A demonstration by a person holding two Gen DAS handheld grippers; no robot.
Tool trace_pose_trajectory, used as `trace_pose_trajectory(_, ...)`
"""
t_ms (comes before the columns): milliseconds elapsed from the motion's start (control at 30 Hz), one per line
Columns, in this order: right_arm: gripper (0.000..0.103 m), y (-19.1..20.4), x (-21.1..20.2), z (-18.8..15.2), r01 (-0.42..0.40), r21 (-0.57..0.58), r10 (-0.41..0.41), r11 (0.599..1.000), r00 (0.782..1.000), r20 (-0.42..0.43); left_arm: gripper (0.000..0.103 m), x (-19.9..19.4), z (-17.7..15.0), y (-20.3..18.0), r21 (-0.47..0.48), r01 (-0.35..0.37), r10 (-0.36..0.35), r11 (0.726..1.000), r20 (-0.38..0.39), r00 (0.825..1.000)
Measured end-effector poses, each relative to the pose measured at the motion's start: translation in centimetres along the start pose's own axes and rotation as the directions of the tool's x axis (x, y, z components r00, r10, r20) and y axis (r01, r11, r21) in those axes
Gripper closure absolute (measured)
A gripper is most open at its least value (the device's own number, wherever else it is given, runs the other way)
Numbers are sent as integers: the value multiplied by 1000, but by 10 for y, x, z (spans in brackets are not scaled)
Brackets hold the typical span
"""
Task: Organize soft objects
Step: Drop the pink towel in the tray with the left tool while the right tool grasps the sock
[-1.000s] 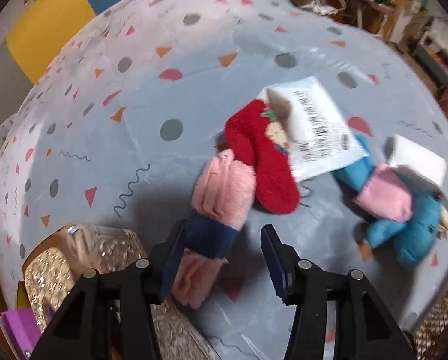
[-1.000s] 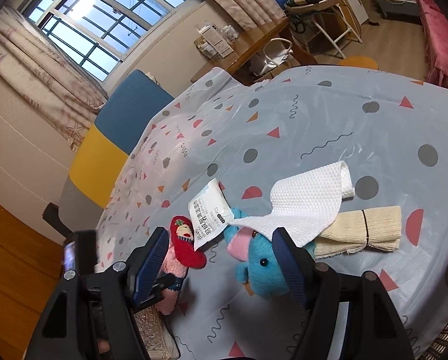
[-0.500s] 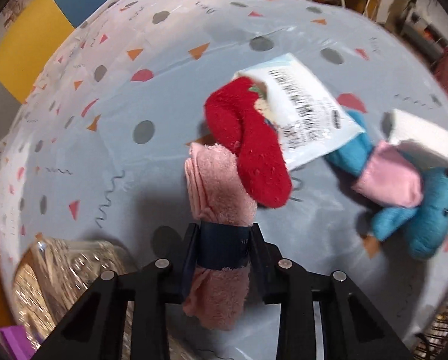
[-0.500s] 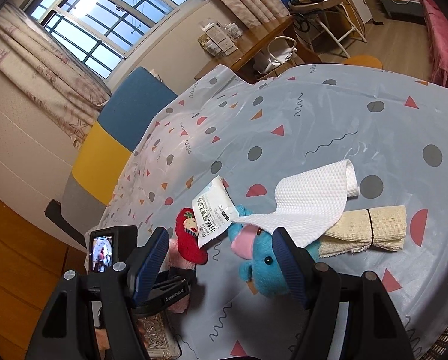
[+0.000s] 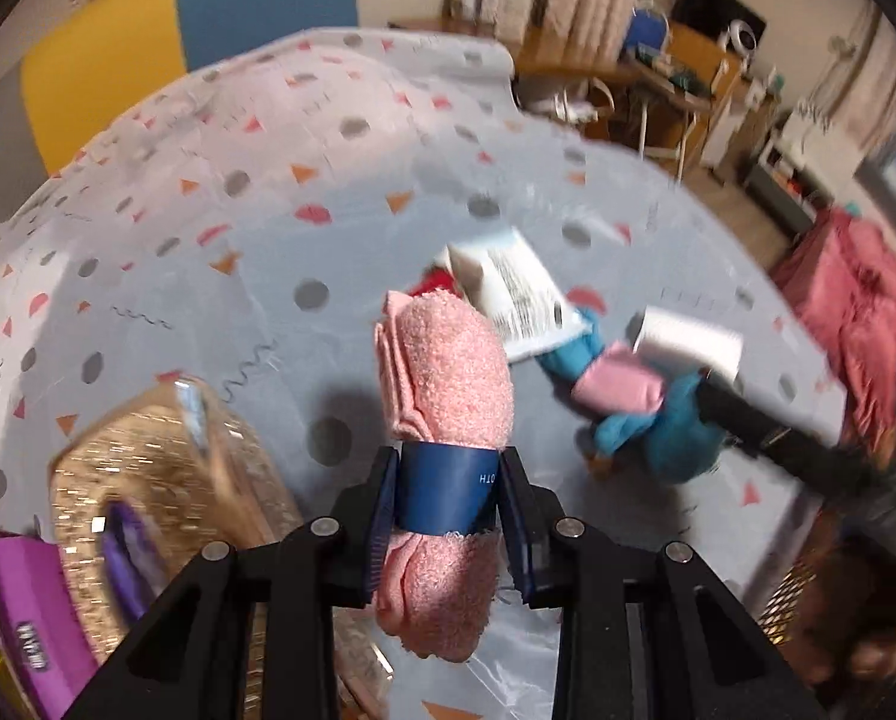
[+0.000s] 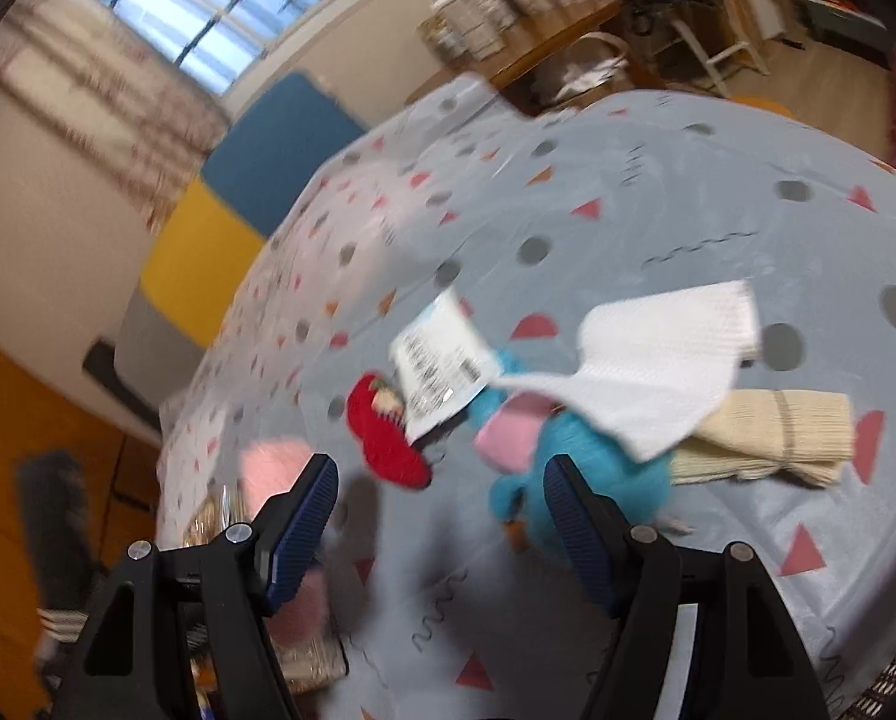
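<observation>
The step in hand looks like the carry: the left gripper [image 5: 451, 516] is clamped on the dark blue paper band of a rolled pink towel [image 5: 448, 378], its two pads pressing the band from either side, and the roll appears to hang clear of the counter [image 5: 340, 138], with its shadow lying on the patterned cloth beneath. In the left wrist view a glittery gold container [image 5: 148, 480] sits at about 8 o'clock of the towel, with a purple item [image 5: 22, 618] beside it at the frame's lower left; judging from the task, that container is the likely destination, though what it already holds is too blurred to tell. The right gripper [image 6: 439, 516] hangs with its jaws wide apart and nothing between them, aimed toward the pile at the counter's middle: a red sock-like piece [image 6: 388, 438], a white printed packet [image 6: 439, 366] lying over it, a blue plush toy [image 6: 592, 474] with a pink patch, a white waffle cloth [image 6: 658, 360] draped on the toy, and a banded cream cloth bundle [image 6: 772, 438] at 3 o'clock of the toy. The next move probably calls for swinging the towel over the gold container, lowering it inside and only then releasing, since the soft roll could sag or slip out of its band.
</observation>
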State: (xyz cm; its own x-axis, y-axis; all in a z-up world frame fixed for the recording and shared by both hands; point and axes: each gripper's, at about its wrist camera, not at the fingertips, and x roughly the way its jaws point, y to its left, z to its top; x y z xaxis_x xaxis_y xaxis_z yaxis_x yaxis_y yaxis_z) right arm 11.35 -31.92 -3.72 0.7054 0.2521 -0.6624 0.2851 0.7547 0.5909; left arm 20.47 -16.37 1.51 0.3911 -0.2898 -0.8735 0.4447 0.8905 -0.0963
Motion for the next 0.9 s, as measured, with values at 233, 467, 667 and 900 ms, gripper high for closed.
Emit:
trace_pose_trajectory(233, 32, 44, 43, 4, 38, -203, -62, 979, 992, -114, 70, -63, 8, 46, -133, 54, -33, 990, 155, 987)
trace_pose_trajectory(467, 39, 85, 101, 3, 55, -388, -130, 920, 977, -170, 70, -129, 0, 117, -286, 32, 57, 958, 296, 954)
trace_pose_trajectory(667, 42, 100, 150, -10, 53, -468, -180, 882, 956, -231, 70, -172, -33, 175, -389, -14, 154, 921, 331, 931)
trace_pose_trajectory(900, 67, 97, 175, -18, 74, -496, -237, 865, 932, -275, 70, -210, -94, 227, -498, -53, 257, 865, 352, 900)
